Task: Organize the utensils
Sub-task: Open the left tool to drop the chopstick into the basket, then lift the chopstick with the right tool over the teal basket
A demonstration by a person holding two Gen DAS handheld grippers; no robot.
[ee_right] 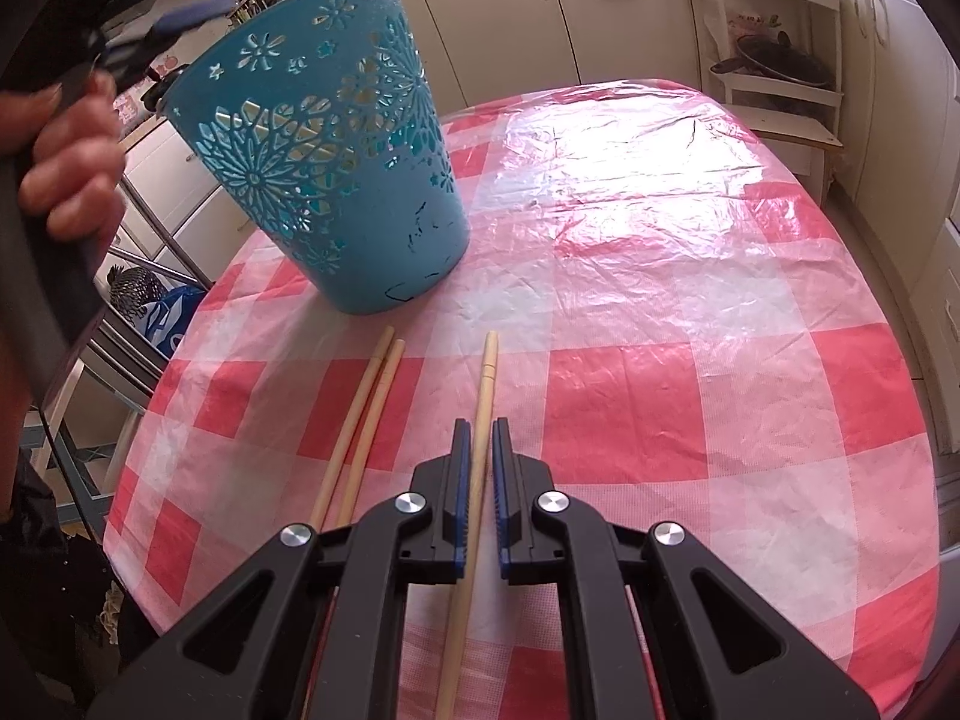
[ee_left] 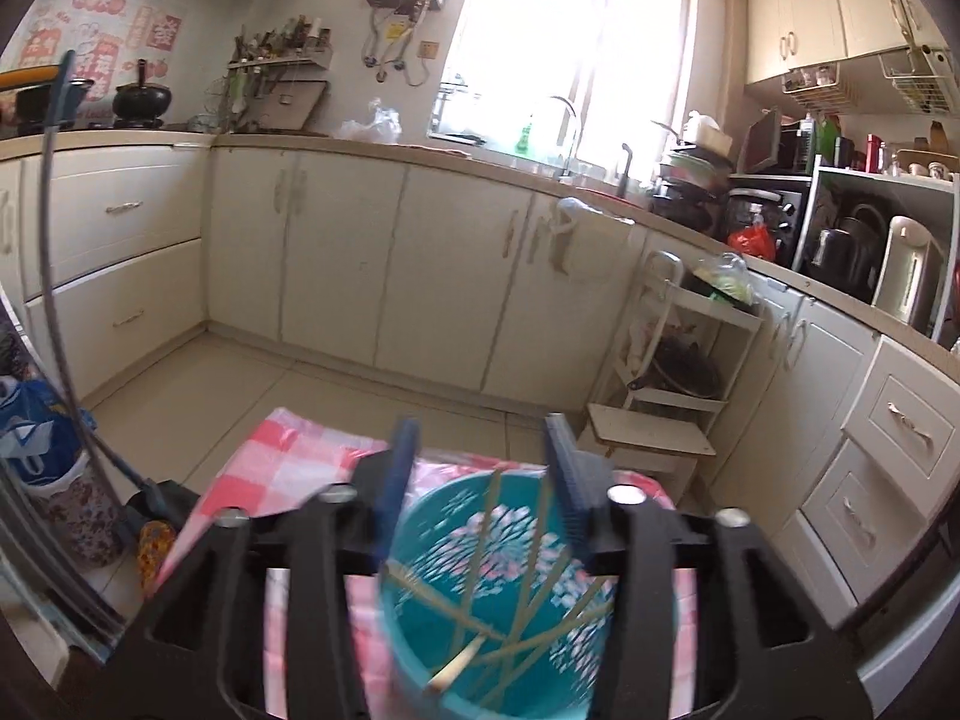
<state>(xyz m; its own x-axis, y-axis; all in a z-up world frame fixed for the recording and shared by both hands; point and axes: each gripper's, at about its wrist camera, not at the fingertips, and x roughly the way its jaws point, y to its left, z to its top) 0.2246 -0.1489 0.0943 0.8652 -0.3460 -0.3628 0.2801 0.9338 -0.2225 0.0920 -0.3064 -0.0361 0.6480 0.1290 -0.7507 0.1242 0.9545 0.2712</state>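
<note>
A teal cut-out basket [ee_right: 336, 150] stands tilted on the red-and-white checked table [ee_right: 690, 300]. In the left wrist view my left gripper [ee_left: 480, 450] is open above the basket's mouth [ee_left: 528, 600], which holds several chopsticks [ee_left: 480, 642]. My right gripper [ee_right: 480, 426] is low over the table with its jaws close around one wooden chopstick [ee_right: 483, 396]; a narrow gap shows on each side. Two more chopsticks [ee_right: 366, 414] lie side by side to its left.
A hand holding the left gripper [ee_right: 72, 162] is at the upper left of the right wrist view. Cream cabinets [ee_left: 360, 264] ring the room. A white shelf trolley [ee_left: 678, 360] stands beyond the table's far edge.
</note>
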